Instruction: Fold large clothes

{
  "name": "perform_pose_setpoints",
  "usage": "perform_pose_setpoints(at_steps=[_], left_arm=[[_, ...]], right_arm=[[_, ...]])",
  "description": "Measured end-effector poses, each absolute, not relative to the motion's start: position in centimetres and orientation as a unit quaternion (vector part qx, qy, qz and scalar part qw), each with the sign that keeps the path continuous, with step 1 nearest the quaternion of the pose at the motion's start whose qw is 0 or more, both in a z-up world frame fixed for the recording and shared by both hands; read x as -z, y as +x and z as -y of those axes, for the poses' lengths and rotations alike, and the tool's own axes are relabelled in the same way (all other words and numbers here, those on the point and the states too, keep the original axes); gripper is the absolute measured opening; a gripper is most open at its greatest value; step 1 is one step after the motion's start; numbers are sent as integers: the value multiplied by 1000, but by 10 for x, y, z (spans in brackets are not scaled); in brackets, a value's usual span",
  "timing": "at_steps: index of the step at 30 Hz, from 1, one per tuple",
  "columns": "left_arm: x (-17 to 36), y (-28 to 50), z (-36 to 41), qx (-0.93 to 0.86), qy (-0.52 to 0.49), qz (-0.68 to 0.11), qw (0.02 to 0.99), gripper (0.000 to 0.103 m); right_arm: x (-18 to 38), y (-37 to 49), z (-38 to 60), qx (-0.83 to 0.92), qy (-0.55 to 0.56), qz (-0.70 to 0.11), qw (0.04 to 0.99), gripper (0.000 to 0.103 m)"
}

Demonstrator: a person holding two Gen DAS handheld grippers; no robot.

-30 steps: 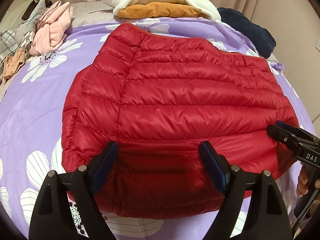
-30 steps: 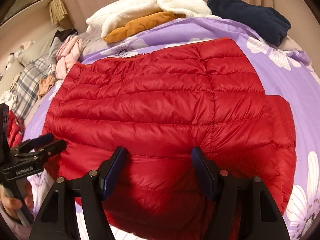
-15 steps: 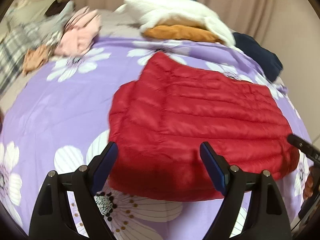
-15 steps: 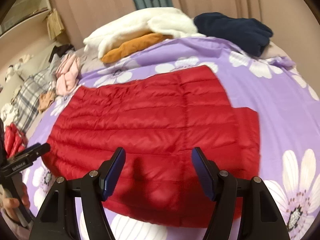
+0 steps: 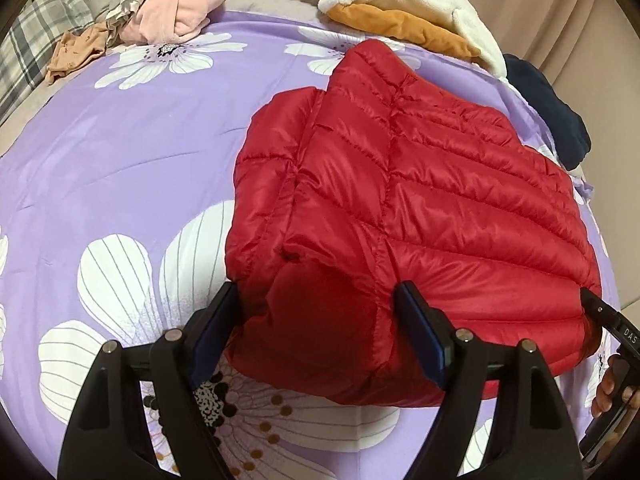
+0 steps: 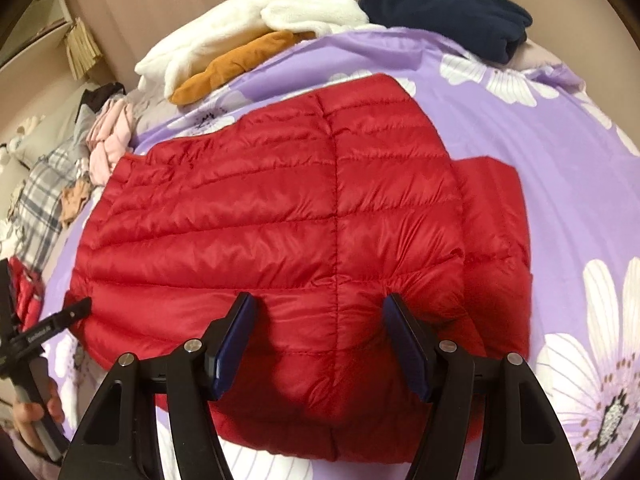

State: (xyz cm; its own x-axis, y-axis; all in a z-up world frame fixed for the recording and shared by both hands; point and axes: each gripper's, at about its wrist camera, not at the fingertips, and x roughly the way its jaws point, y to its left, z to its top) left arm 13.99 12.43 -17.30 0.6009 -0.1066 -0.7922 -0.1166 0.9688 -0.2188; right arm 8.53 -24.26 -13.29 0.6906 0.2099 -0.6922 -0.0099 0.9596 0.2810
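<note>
— What sits at the far left of the bed?

— A heap of plaid cloth (image 5: 28, 36) and pink clothes (image 5: 180, 8) on the purple flowered bedspread (image 5: 120, 152).

— And the left claw (image 5: 320, 332)?

— Its jaws have just been closing, but they are released: the near left corner of the folded red down jacket (image 5: 420, 200) bulges between the blue pads (image 5: 420, 332) and is not yet pinched.

— Where does the jacket lie?

— Flat in the middle of the bed, a sleeve sticking out at either side. Behind it are a white fleece (image 6: 248, 28) on an orange garment (image 6: 236, 64), then a navy garment (image 6: 448, 12).

— The right claw (image 6: 320, 344)?

— Released too, jaws apart astride the jacket's near edge (image 6: 304, 360), the fabric puckered at the right pad (image 6: 408, 344). I cannot tell whether the pads press it.
</note>
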Motion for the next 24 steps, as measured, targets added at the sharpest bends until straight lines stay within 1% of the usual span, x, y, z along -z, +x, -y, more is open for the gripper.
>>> perform_pose_setpoints(at_steps=[10, 14, 21, 22, 24], left_arm=[[173, 136, -131, -6, -139, -454, 880, 82], [164, 122, -138, -11, -140, -444, 885, 79], [147, 100, -131, -14, -117, -417, 901, 79], [147, 99, -129, -16, -111, -414, 903, 78], [146, 98, -124, -17, -99, -410, 906, 69]], right_arm=[[130, 81, 247, -64, 138, -390, 908, 68], [121, 71, 252, -57, 139, -381, 912, 68], [111, 54, 259, -41, 142, -359, 922, 68], [112, 55, 260, -37, 140, -360, 921, 68], [116, 56, 261, -33, 139, -365, 920, 68]])
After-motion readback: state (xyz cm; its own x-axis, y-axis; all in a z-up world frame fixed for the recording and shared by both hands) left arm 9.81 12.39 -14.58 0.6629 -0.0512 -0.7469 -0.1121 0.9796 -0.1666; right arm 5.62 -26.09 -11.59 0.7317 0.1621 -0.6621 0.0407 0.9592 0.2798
